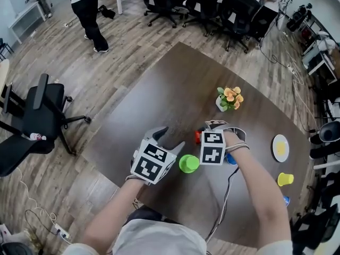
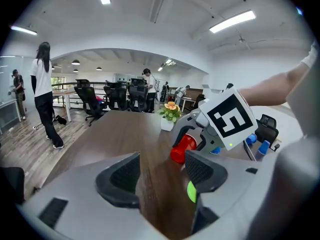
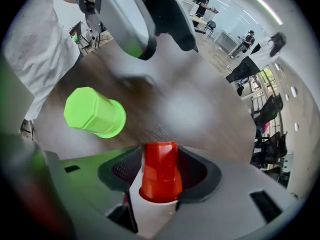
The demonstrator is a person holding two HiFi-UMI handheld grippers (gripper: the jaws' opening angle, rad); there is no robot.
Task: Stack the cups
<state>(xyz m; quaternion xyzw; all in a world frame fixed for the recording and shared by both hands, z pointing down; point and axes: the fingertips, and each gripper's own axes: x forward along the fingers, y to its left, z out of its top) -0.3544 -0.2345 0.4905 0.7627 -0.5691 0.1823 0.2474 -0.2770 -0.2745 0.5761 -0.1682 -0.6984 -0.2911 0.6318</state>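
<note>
Right claw [image 3: 160, 168] clenched on red cup [image 3: 160, 180], cup's long axis along the claw. Green cup [image 1: 188, 163] sits near table's near edge, just left. Left claw [image 2: 162, 176] released, empty.

Five cups — red [image 3: 160, 170], green [image 1: 188, 163], yellow [image 1: 285, 179], two blue [image 1: 231, 159] [image 1: 287, 200] — one plate [image 1: 280, 147], one flower pot [image 1: 221, 104]

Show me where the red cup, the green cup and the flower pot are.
red cup [image 3: 160, 171]: right gripper view, on its side wall.
green cup [image 1: 188, 163]: head view, on the cup's middle, seen from above.
flower pot [image 1: 221, 104]: head view, on the white pot below the blooms.
</note>
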